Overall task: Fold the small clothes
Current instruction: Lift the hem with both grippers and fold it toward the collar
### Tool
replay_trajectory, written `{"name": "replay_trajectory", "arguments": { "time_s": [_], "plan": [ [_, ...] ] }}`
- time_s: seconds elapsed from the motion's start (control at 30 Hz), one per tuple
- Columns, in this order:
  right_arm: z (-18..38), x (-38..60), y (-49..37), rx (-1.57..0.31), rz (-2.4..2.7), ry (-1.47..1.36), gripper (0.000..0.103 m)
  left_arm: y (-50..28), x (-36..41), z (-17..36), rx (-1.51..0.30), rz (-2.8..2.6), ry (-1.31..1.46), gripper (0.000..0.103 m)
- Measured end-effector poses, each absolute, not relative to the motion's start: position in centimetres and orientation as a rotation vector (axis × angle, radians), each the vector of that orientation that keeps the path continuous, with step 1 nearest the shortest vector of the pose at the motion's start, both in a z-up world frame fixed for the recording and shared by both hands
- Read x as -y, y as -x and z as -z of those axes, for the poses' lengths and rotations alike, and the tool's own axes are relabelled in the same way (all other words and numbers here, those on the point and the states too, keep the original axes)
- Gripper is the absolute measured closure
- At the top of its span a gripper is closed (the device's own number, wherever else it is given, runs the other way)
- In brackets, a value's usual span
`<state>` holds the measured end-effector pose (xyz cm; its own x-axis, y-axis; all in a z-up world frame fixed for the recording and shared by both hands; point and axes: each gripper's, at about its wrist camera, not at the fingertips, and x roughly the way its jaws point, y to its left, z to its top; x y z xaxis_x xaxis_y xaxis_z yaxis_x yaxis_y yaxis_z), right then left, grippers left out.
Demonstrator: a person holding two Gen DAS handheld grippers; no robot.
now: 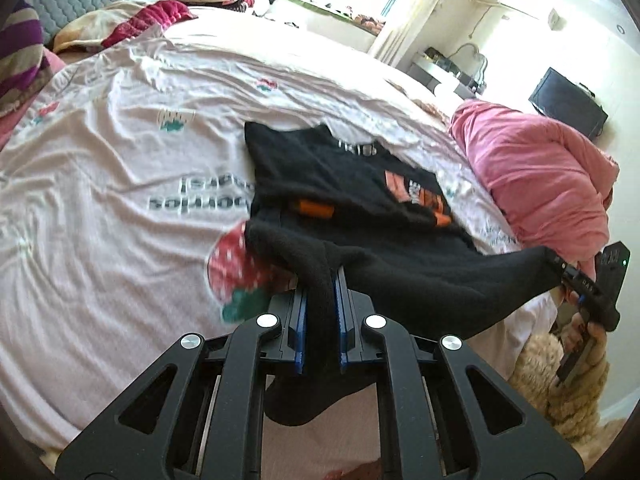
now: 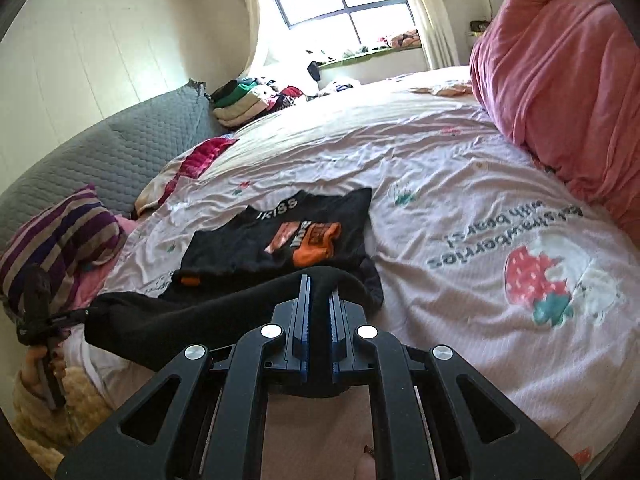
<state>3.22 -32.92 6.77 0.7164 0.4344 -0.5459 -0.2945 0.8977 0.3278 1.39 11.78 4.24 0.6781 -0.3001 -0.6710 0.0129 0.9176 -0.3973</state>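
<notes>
A small black garment (image 1: 340,184) with orange print lies on the pink bedsheet (image 1: 120,160). Its near hem is lifted off the bed and stretched between both grippers. My left gripper (image 1: 320,276) is shut on one corner of the hem, black cloth pinched between its blue pads. In the right wrist view my right gripper (image 2: 319,284) is shut on the other corner of the black garment (image 2: 280,240). The right gripper (image 1: 560,270) also shows at the right edge of the left wrist view, and the left gripper (image 2: 80,314) at the left edge of the right wrist view.
A bulky pink duvet (image 2: 560,80) lies along the bed's right side. A striped pillow (image 2: 60,236) and grey quilted headboard (image 2: 120,152) stand at the left. Folded clothes (image 2: 240,100) are stacked near the window. A fluffy beige sleeve (image 1: 560,384) covers the person's arm.
</notes>
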Motion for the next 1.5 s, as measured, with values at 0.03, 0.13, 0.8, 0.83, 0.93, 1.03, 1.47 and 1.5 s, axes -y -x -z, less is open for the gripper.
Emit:
{"name": "replay_trajectory", "arguments": {
  "time_s": [0.03, 0.13, 0.8, 0.83, 0.93, 1.03, 1.47, 1.5],
  "plan": [
    [-7.0, 32.8, -3.6, -0.653, -0.402, -0.217, 0.097, -1.7, -11.9, -4.6, -0.801, 0.176, 0.378, 0.098],
    [-7.6, 32.5, -4.5, -0.641, -0.385, -0.197, 0.097, -2.7, -11.7, -5.4, -0.78, 0.162, 0.359, 0.098],
    [-8.8, 30.6, -12.2, -0.649, -0.311, -0.113, 0.097, -9.4, -11.9, -7.4, -0.718, 0.082, 0.311, 0.098],
    [-8.8, 30.5, -12.6, -0.65, -0.307, -0.112, 0.096, -9.8, -12.0, -7.5, -0.717, 0.077, 0.308, 0.098],
    [-9.0, 30.3, -14.0, -0.649, -0.3, -0.114, 0.096, -10.8, -12.1, -7.6, -0.716, 0.073, 0.31, 0.098],
    [-9.1, 29.9, -15.6, -0.646, -0.289, -0.113, 0.096, -12.2, -12.3, -7.7, -0.715, 0.062, 0.306, 0.098],
    [-6.2, 28.8, -21.4, -0.682, -0.273, -0.137, 0.096, -16.6, -13.4, -4.9, -0.741, 0.037, 0.28, 0.098],
    [-5.8, 28.7, -21.7, -0.684, -0.271, -0.134, 0.096, -16.8, -13.4, -4.7, -0.741, 0.037, 0.278, 0.098]
  ]
}}
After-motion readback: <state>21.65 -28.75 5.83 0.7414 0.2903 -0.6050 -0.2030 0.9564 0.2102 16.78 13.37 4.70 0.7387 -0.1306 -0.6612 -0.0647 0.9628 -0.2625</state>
